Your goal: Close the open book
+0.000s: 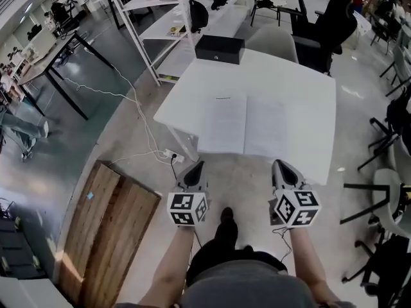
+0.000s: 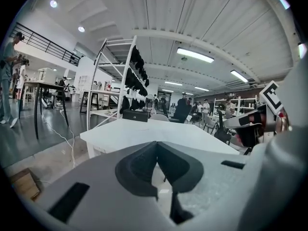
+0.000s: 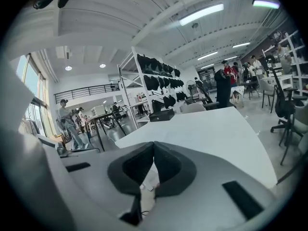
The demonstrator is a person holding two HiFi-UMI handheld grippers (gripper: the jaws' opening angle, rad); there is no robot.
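An open book (image 1: 244,126) with white pages lies flat on the white table (image 1: 308,88), near its front edge. My left gripper (image 1: 196,165) is held in the air just short of that edge, below the book's left page, with its jaws shut and empty. My right gripper (image 1: 280,165) hangs likewise below the right page, shut with nothing in it. In the left gripper view the closed tips (image 2: 156,143) point at the table (image 2: 144,131) from slightly below its top. The right gripper view shows the same from its tips (image 3: 154,144); the book is too flat to make out there.
A black box (image 1: 219,49) sits at the table's far edge. Office chairs (image 1: 331,24) stand behind and to the right. A wooden board (image 1: 109,230) lies on the floor at left, with a power strip and cable (image 1: 168,154) by the table leg. White shelving (image 2: 115,81) stands beyond.
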